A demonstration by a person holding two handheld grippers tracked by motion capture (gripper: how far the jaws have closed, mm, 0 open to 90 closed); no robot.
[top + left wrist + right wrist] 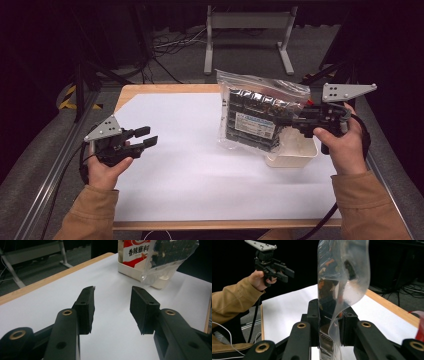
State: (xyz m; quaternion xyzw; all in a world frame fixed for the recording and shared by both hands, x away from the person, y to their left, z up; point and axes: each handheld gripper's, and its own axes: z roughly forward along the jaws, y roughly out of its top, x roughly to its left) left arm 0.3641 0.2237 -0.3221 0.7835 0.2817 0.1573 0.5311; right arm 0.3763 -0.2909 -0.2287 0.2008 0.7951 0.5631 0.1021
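Here the right hand-held gripper (pixel 296 121) has its jaws pressed together on the edge of a clear plastic bag (pixel 257 112), and the right gripper view shows the film (pixel 342 277) pinched between the two black pads and rising upright from them. The bag hangs from that grip above the far right part of the worktop (pixel 200 165); it is packed with dark wrapped pieces and bears a pale label on its side. Its lower edge sits at the rim of a white tub (pixel 295 152) that stands on the white sheet near the worktop's right edge; whether bag and tub touch I cannot tell. In the left gripper view the tub (pixel 130 271) holds a red and white packet printed with characters, with the bag's corner (pixel 160 262) in front of it.

The left hand-held gripper (pixel 145 137) is held above the left side of the worktop, well apart from the bag. Its jaws stand roughly half apart with nothing between them, only bare white sheet beyond the pads (pixel 86 310). A tan sleeve (pixel 92 210) covers each forearm. Beyond the worktop's wooden far edge stands a grey metal frame (pixel 247 30) on a dark floor with cables.
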